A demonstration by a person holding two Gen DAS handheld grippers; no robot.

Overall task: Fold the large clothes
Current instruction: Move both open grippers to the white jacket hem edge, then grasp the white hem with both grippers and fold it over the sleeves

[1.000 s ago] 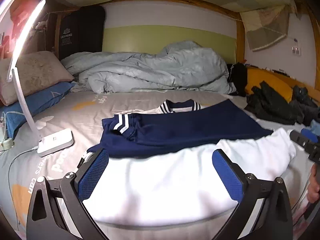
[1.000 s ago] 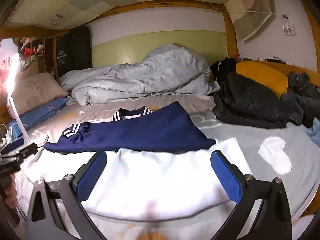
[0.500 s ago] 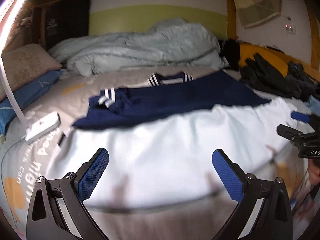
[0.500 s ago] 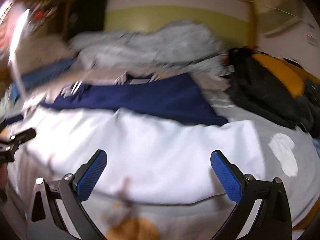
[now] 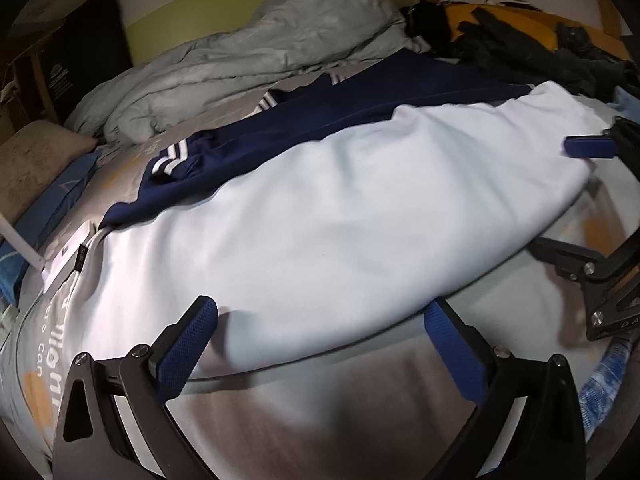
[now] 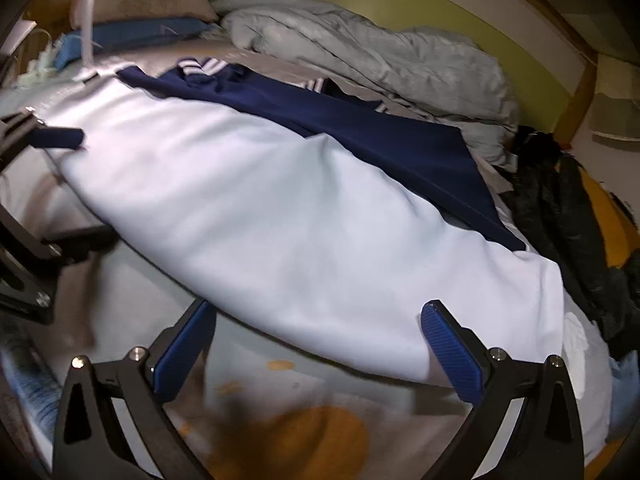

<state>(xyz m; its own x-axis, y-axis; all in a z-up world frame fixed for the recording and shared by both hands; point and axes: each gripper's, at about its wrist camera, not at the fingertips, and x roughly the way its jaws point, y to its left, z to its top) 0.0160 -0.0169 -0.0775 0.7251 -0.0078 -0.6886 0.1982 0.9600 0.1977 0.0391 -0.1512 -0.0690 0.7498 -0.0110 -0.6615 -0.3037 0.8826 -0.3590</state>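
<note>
While both claws hang apart, L gripper [image 5: 320, 344] & R gripper [image 6: 318, 340] sit at near hem of white garment [image 5: 320, 216], spread flat on bed sheet [image 5: 340, 408]; navy top [image 5: 360, 104] overlaps far edge, grey duvet [image 5: 248, 56] beyond.

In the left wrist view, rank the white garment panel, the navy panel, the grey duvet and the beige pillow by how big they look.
1. White garment panel, though it lies nearest the camera.
2. Grey duvet and navy panel: too alike to rank.
3. Beige pillow, cut off by the frame edge.
</note>
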